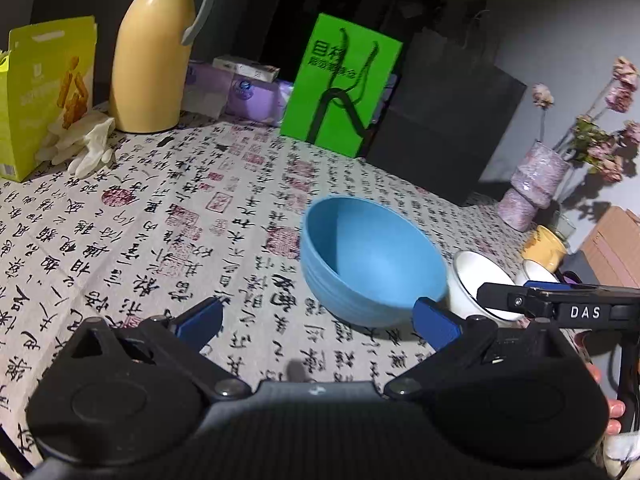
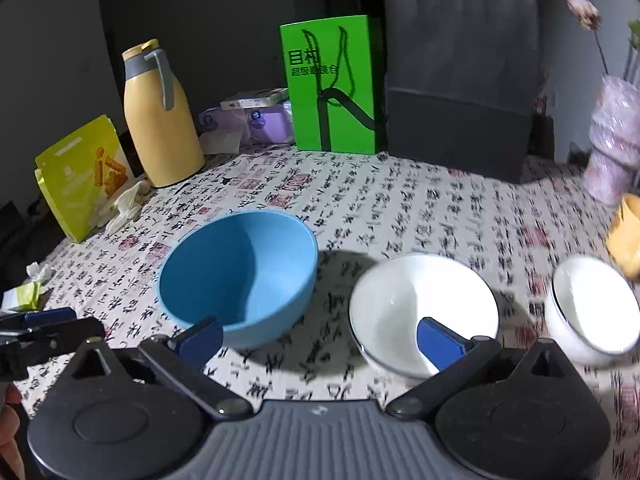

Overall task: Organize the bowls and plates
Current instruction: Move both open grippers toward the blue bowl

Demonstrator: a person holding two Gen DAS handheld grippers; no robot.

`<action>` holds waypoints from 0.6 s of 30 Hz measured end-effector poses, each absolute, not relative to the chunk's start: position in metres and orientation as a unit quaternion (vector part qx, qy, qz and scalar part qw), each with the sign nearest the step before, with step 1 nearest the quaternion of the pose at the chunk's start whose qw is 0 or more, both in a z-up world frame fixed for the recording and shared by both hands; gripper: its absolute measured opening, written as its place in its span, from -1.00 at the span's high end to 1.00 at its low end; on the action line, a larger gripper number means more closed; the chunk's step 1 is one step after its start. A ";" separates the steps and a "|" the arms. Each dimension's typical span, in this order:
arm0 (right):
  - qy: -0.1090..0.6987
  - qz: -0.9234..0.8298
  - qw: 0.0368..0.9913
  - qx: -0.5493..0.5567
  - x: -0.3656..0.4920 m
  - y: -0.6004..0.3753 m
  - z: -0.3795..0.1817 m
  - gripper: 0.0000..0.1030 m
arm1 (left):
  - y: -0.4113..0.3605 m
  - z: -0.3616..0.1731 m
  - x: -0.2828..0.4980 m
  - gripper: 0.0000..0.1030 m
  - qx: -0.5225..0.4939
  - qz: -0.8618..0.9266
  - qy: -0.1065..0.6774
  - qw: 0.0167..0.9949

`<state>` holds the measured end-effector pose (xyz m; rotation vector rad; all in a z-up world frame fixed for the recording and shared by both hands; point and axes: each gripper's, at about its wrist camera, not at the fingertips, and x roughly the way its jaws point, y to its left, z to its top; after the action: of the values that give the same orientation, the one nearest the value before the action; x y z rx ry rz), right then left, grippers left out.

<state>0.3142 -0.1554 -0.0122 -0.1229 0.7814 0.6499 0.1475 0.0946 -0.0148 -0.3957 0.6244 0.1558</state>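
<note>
Two grippers are spread wide and grasp nothing. Seen from the left wrist, the left gripper point(image 1: 320, 322) hangs over the calligraphy-print tablecloth point(image 1: 132, 240), its blue pads point(image 1: 200, 322) parted well apart, with the blue bowl point(image 1: 372, 260) sitting upright on the cloth just ahead of the right pad. Seen from the right wrist, the right gripper point(image 2: 320, 338) is likewise released: its left pad overlaps the near rim of the blue bowl in view, while its right pad lies over the inside of the large white bowl point(image 2: 420, 304), though whether either pad touches a bowl cannot be told. The blue bowl and the large white bowl stand near each other on the cloth, apart, with a dark shadow between them. A small white bowl point(image 2: 592, 304) with a dark rim line stands further right, separate from the large one. From the left wrist view the right gripper's black body reaches in from the right edge across the white bowls. Beyond the bowls, at the right, sits a yellow cup point(image 2: 626, 236) and a pink vase point(image 2: 612, 140) holding dried flowers point(image 1: 608, 120). Along the back of the table stand a black bag point(image 2: 460, 100), a green box point(image 2: 332, 84), purple packets point(image 2: 260, 120), a yellow thermos point(image 2: 160, 120) with a grey handle, and a yellow snack bag point(image 2: 80, 176) with pale gloves point(image 2: 128, 204) beside it.
</note>
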 end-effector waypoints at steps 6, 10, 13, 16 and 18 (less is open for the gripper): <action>0.383 0.315 0.866 -0.068 0.335 -0.133 -0.012 -1.00 | 0.110 -0.011 0.170 -1.00 -0.198 0.105 0.322 0.920; 0.394 0.320 0.860 -0.057 0.348 -0.123 -0.012 -1.00 | 0.119 -0.008 0.183 -1.00 -0.210 0.114 0.329 0.914; 0.396 0.318 0.859 -0.060 0.356 -0.114 -0.012 -1.00 | 0.123 -0.006 0.190 -1.00 -0.217 0.123 0.331 0.910; 0.401 0.321 0.856 -0.060 0.363 -0.107 -0.011 -1.00 | 0.125 -0.004 0.200 -1.00 -0.226 0.131 0.337 0.904; 0.402 0.325 0.854 -0.063 0.368 -0.102 -0.011 -1.00 | 0.128 -0.002 0.207 -1.00 -0.237 0.135 0.343 0.899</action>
<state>0.3680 -0.1019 -0.0105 -0.1320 0.8466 0.6829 0.2075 0.1279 -0.0017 -0.4908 0.7097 0.2793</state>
